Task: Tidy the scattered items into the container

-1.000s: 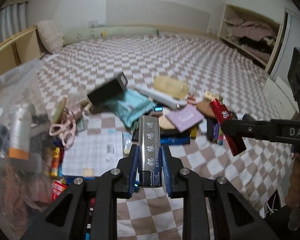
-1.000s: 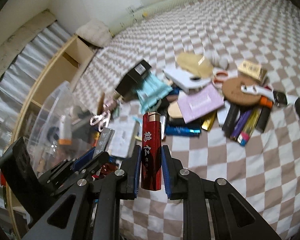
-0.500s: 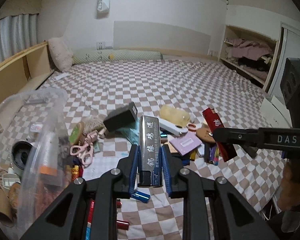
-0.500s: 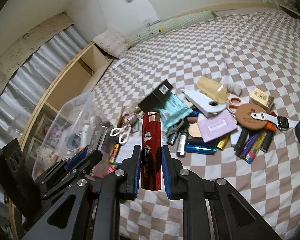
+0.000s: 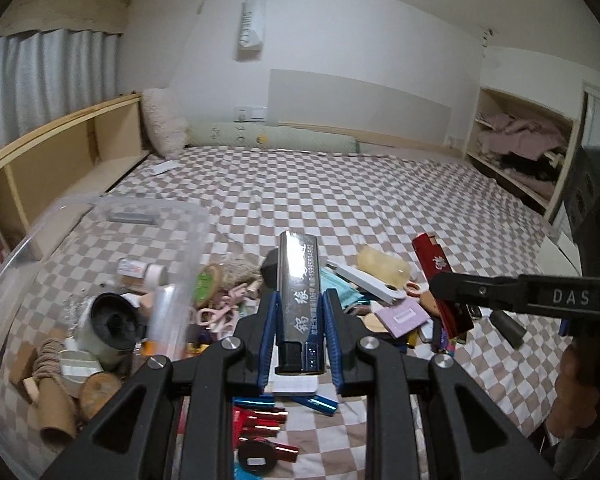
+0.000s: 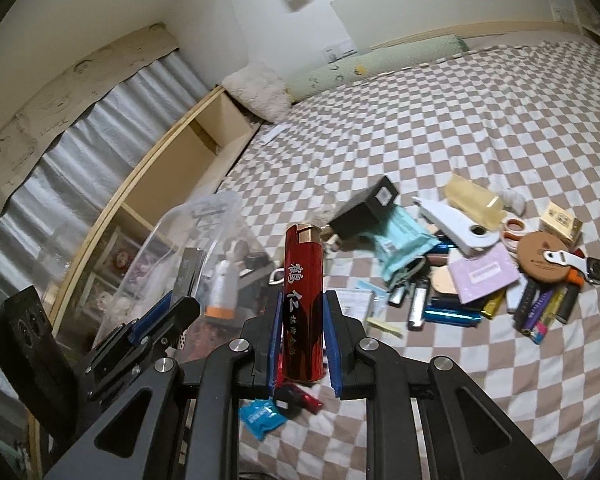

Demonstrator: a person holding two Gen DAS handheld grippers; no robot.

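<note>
My left gripper (image 5: 300, 304) is shut on a silver lighter (image 5: 300, 280) with Chinese lettering, held above the bed. My right gripper (image 6: 302, 308) is shut on a red lighter (image 6: 303, 300) with a gold cap. Each gripper shows in the other's view: the right one with the red lighter (image 5: 440, 276) to the right, the left one with the silver lighter (image 6: 188, 272) to the lower left. A clear plastic container (image 5: 112, 216) stands at the left, holding a white bottle (image 5: 108, 324), rope and paper tubes. It also shows in the right wrist view (image 6: 204, 220).
A pile of scattered items lies on the checkered bedspread (image 6: 480, 120): a black box (image 6: 364, 210), teal pouch (image 6: 400, 244), purple card (image 6: 484, 272), white watch (image 6: 580, 264), several lighters (image 6: 540, 308). Wooden shelving (image 5: 60, 152) runs along the left.
Both grippers have risen with their lighters and moved left; the clear container now sits closer and more open to view at the left.
</note>
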